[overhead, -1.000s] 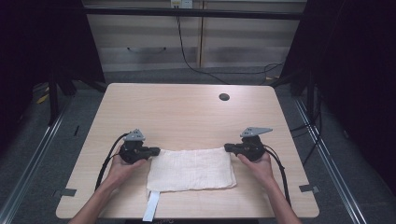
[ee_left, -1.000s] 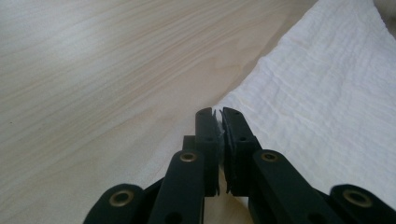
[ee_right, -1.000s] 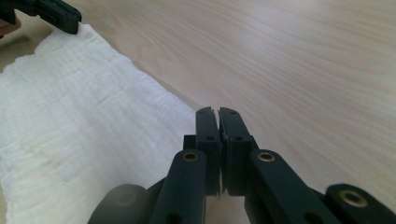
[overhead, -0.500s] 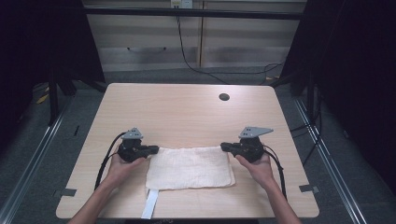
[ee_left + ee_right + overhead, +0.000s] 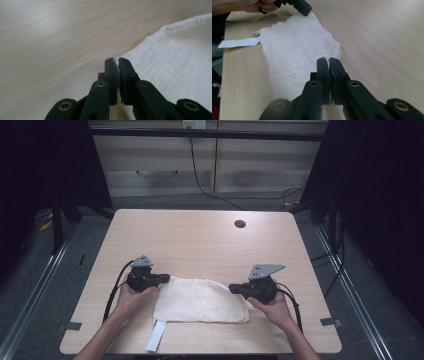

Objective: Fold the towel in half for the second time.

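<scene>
Cloth: white cloth point(image 5: 200, 301) lies flat near the table point(image 5: 200, 240) edge closest to the person, well short of the round hole point(image 5: 240, 224).
Label: white tag point(image 5: 156, 336) trails from the cloth's near left corner.
Left gripper point(image 5: 159, 279): jaws pinched on the cloth's far left corner.
Right gripper point(image 5: 234, 288): jaws clamped on the cloth's far right corner.
</scene>
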`<action>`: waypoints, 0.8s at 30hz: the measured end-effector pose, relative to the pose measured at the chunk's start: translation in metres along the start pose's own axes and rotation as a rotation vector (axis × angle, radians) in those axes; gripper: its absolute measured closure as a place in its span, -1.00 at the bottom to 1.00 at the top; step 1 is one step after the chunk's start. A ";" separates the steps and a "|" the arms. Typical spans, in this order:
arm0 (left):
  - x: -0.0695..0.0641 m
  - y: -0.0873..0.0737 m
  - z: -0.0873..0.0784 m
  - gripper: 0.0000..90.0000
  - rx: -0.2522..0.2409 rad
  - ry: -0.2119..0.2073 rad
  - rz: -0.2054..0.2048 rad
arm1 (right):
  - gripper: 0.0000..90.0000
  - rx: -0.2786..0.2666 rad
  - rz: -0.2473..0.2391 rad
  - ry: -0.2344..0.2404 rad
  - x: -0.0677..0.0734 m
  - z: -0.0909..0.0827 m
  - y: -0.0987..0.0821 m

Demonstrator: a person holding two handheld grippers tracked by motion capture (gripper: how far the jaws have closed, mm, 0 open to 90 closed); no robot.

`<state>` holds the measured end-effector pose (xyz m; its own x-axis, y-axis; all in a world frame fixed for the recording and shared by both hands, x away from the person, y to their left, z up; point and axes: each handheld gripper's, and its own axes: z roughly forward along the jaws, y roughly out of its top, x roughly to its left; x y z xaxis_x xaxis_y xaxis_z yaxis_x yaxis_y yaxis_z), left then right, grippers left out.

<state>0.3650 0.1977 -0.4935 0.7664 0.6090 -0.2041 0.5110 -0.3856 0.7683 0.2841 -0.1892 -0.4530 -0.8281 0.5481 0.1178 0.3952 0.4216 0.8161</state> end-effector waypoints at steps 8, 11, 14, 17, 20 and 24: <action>-0.004 0.001 -0.002 0.91 -0.016 0.004 0.010 | 0.94 0.052 -0.015 0.024 0.016 0.001 -0.010; -0.009 0.002 -0.002 0.91 -0.010 0.013 0.031 | 0.94 0.112 -0.029 0.039 0.024 0.012 -0.017; -0.010 0.003 -0.005 0.91 -0.021 0.014 0.023 | 0.94 0.127 -0.031 0.064 0.027 0.015 -0.018; -0.007 0.003 -0.005 0.91 -0.025 0.030 0.013 | 0.94 0.109 -0.021 0.089 0.029 0.011 -0.018; -0.007 0.002 -0.005 0.91 -0.024 0.037 0.015 | 0.94 0.094 -0.011 0.097 0.028 0.006 -0.018; -0.009 0.003 -0.004 0.91 -0.027 0.045 0.023 | 0.94 0.108 -0.010 0.124 0.032 0.004 -0.024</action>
<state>0.3578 0.1942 -0.4868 0.7596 0.6307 -0.1592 0.4821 -0.3815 0.7887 0.2494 -0.1790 -0.4713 -0.8722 0.4528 0.1849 0.4220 0.5056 0.7526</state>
